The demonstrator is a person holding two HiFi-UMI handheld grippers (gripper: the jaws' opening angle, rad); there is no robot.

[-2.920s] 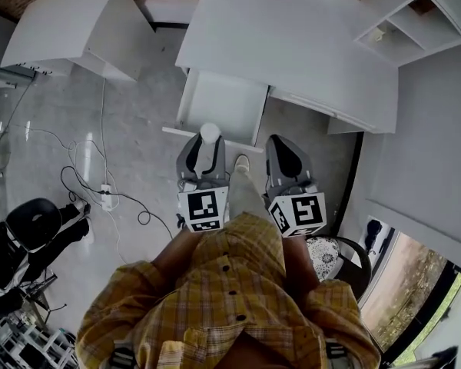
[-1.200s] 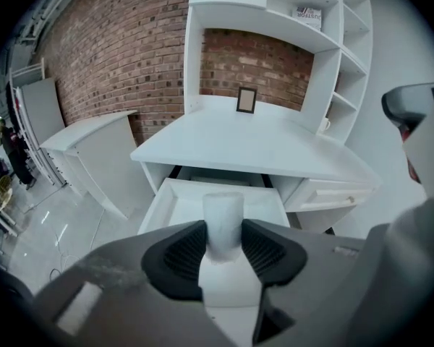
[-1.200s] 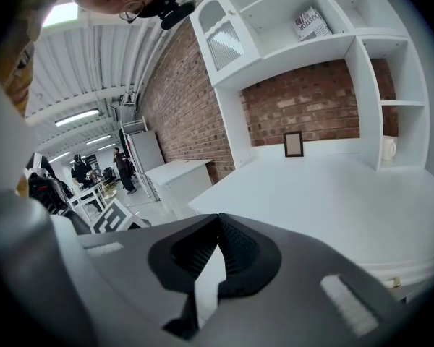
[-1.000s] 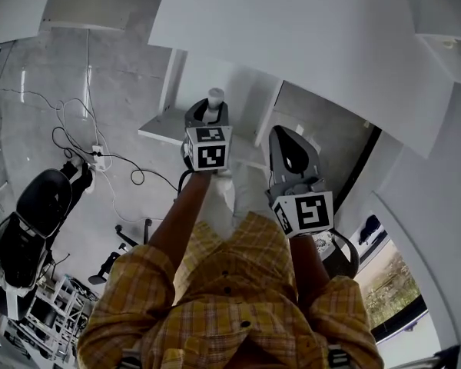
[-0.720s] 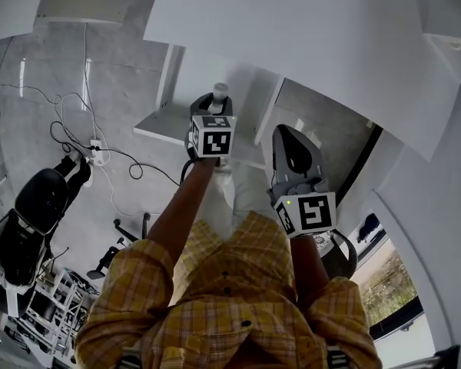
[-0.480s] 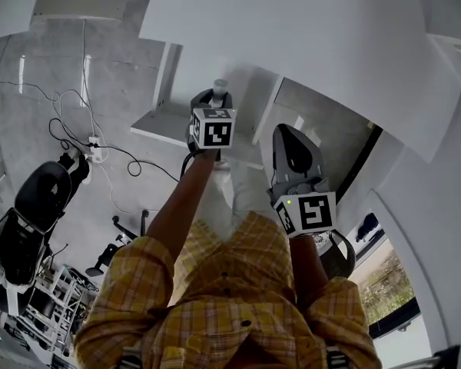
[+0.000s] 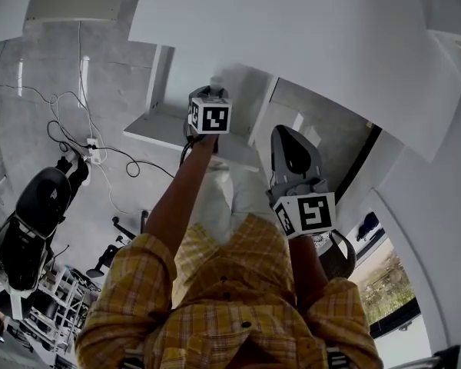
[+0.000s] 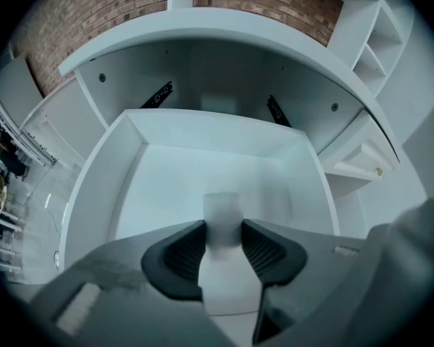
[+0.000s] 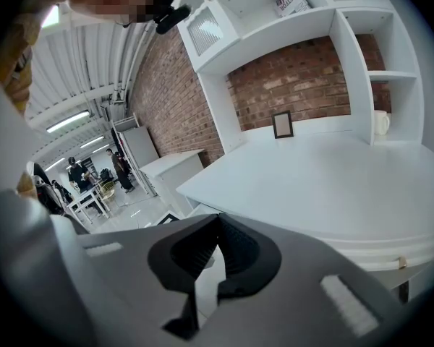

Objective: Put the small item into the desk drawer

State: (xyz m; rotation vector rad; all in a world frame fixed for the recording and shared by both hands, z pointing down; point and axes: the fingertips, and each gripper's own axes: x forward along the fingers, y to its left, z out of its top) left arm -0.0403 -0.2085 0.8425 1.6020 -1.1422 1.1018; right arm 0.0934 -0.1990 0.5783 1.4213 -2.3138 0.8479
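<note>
A small white bottle (image 7: 216, 82) (image 8: 222, 210) is pinched between the jaws of my left gripper (image 7: 211, 93) (image 8: 223, 238), which is shut on it. In the left gripper view the bottle hangs over the open white desk drawer (image 8: 166, 183), whose inside shows nothing else. From the head view the drawer (image 7: 163, 121) juts out under the white desk top (image 7: 292, 29). My right gripper (image 7: 293, 154) (image 9: 218, 224) hangs lower, to the right of the drawer, with its jaws shut and nothing between them.
A black office chair (image 7: 31, 214) and cables with a power strip (image 7: 92, 151) lie on the floor at the left. Another chair (image 7: 339, 254) stands behind my right arm. Brick wall, shelves (image 9: 311, 20), a picture frame (image 9: 282, 124) and a mug (image 9: 380, 123) stand behind the desk.
My left gripper has carried the bottle forward, from in front of the drawer to over its inside. The right gripper has hardly moved.
</note>
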